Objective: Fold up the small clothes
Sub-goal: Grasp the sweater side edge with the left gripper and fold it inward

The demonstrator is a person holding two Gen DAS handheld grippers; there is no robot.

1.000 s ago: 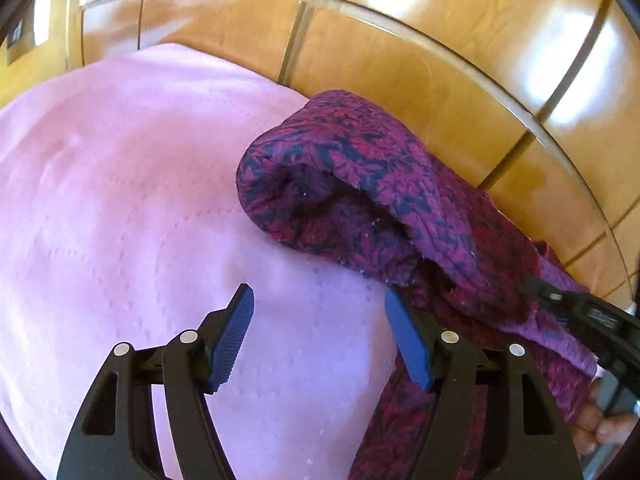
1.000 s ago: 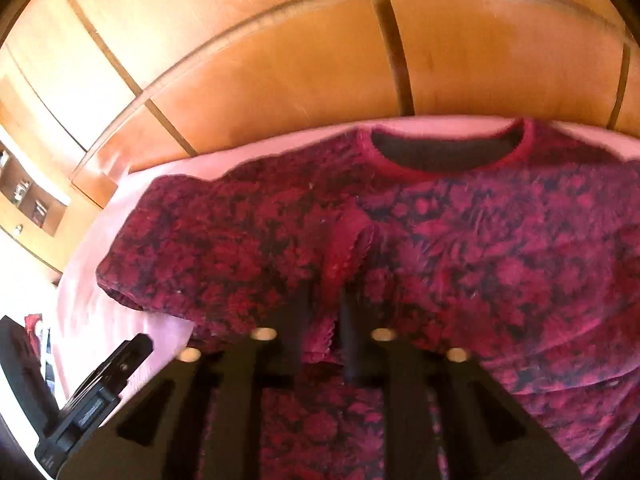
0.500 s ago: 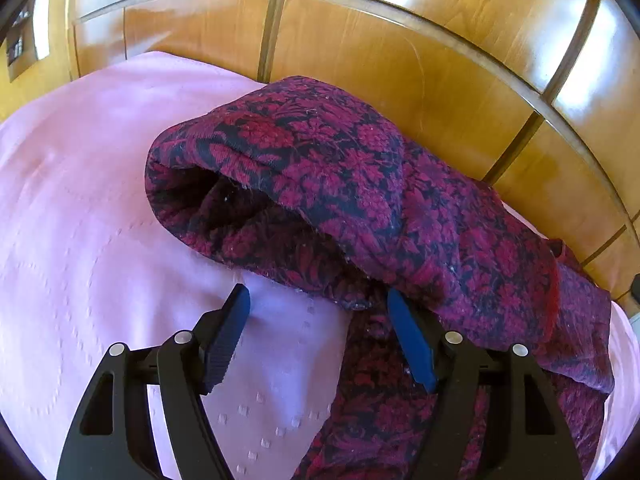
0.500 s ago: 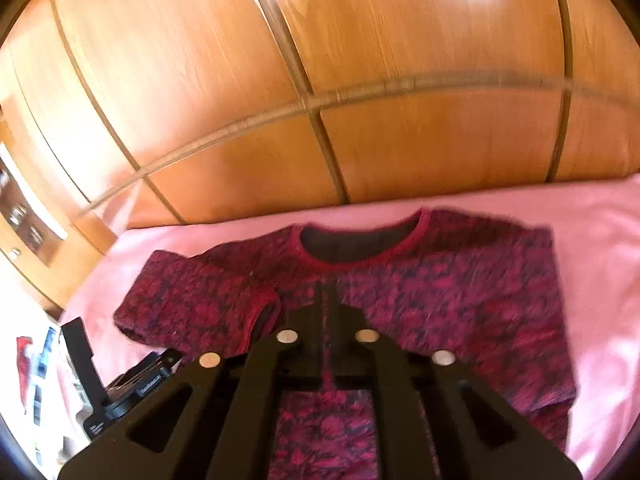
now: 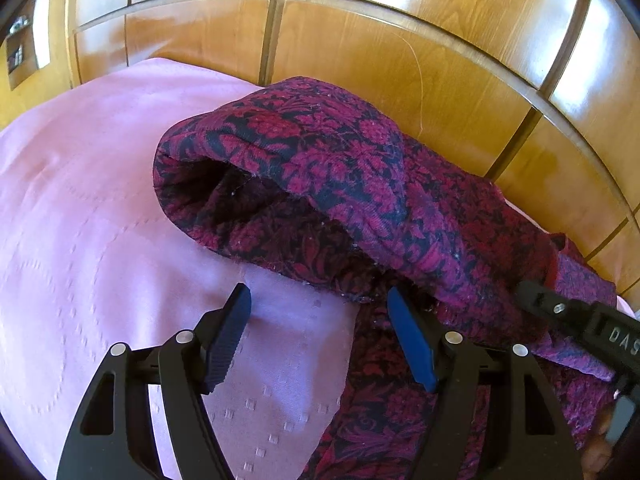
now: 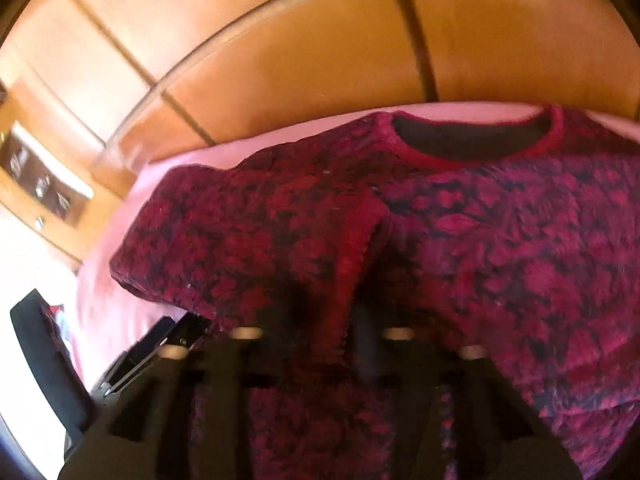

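Note:
A dark red floral top (image 6: 500,248) lies flat on the pink bed cover (image 5: 100,208), its neckline (image 6: 472,140) toward the headboard. In the left wrist view its left sleeve (image 5: 320,168) bulges up with the cuff gaping. My left gripper (image 5: 318,296) stands open just in front of that sleeve; its blue-padded finger (image 5: 408,336) rests at the fabric's edge and nothing is between the jaws. My right gripper (image 6: 332,312) is closing its jaws on a red-edged fold of the top (image 6: 352,248); it also shows at the left view's right edge (image 5: 580,320).
A glossy wooden headboard (image 5: 400,48) runs right behind the top. A wooden shelf unit (image 6: 44,184) stands at far left. Part of a hand (image 5: 596,452) shows at the lower right corner. Bare pink cover spreads left of the sleeve.
The right view pulled back to show the whole top half a second ago, then came in close again. In the left view the sleeve slid left, then partly back, and the right gripper reappeared.

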